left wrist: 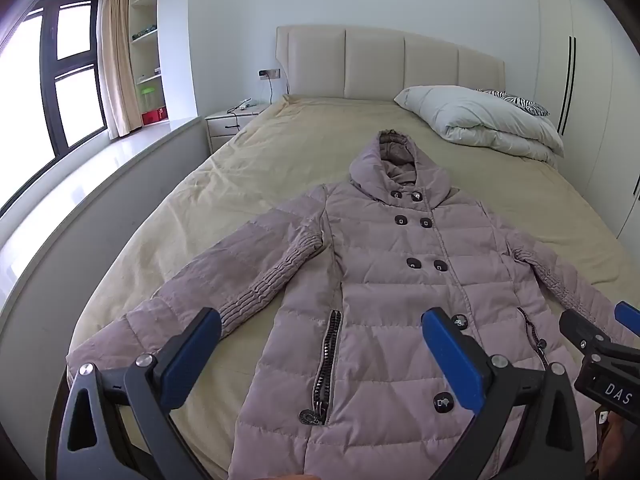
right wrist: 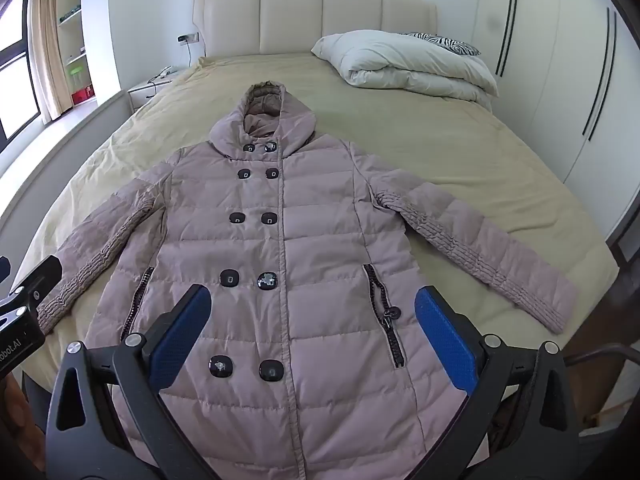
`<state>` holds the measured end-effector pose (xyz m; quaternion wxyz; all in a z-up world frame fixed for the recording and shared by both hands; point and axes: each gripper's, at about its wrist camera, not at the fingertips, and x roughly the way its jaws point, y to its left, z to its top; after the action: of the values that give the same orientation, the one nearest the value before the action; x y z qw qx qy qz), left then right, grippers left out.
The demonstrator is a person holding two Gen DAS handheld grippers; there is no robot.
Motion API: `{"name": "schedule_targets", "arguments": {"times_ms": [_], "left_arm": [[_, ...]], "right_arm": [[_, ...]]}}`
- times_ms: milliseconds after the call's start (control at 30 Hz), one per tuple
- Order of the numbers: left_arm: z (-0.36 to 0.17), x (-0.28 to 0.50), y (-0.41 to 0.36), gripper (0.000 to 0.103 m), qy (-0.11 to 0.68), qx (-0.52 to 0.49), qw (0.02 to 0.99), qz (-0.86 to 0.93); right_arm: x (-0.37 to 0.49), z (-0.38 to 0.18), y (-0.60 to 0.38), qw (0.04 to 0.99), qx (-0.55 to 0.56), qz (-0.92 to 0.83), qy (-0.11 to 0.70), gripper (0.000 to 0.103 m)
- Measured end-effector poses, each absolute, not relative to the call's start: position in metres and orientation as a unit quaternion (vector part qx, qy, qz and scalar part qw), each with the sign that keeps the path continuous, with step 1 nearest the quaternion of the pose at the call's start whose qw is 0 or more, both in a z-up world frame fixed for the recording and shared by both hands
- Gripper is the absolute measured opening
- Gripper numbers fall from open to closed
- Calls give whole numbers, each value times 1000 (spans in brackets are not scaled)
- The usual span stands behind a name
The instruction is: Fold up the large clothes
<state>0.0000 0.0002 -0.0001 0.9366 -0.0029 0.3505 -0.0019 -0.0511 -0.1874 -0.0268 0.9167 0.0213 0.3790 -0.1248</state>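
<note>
Window (left wrist: 36, 88) side, far left: the bedside cabinet (left wrist: 230, 122) stands against the bed (left wrist: 280, 148), clear of the work.

Left sleeve (left wrist: 208, 284): spread outward, flat on the sheet, well apart from the body panel, which leaves it free to be taken first.

Left tool (left wrist: 320, 354): jaws wide, holding nothing, hovering above the lower front of the coat (right wrist: 288, 240), angled down.

Coat: lies face up mid-bed, buttoned, hood (right wrist: 266, 114) toward the headboard (right wrist: 316, 20), hem toward the operator. Laid flat, apparently so folds can be made cleanly; none is begun.

Right tool (right wrist: 312, 330): jaws likewise wide and empty, over the lower front.

Right sleeve (right wrist: 480, 252): spread outward.

Far right: the folded duvet (right wrist: 404, 62) sits at the head corner, apart from the coat.
</note>
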Motion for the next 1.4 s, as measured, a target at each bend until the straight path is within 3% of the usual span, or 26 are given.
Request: {"name": "schedule_targets", "arguments": {"times_ms": [1400], "left_arm": [[-16, -5, 9, 103, 356, 0, 935, -1]], "right_arm": [[-49, -30, -186, 914, 23, -124, 385, 103]]}}
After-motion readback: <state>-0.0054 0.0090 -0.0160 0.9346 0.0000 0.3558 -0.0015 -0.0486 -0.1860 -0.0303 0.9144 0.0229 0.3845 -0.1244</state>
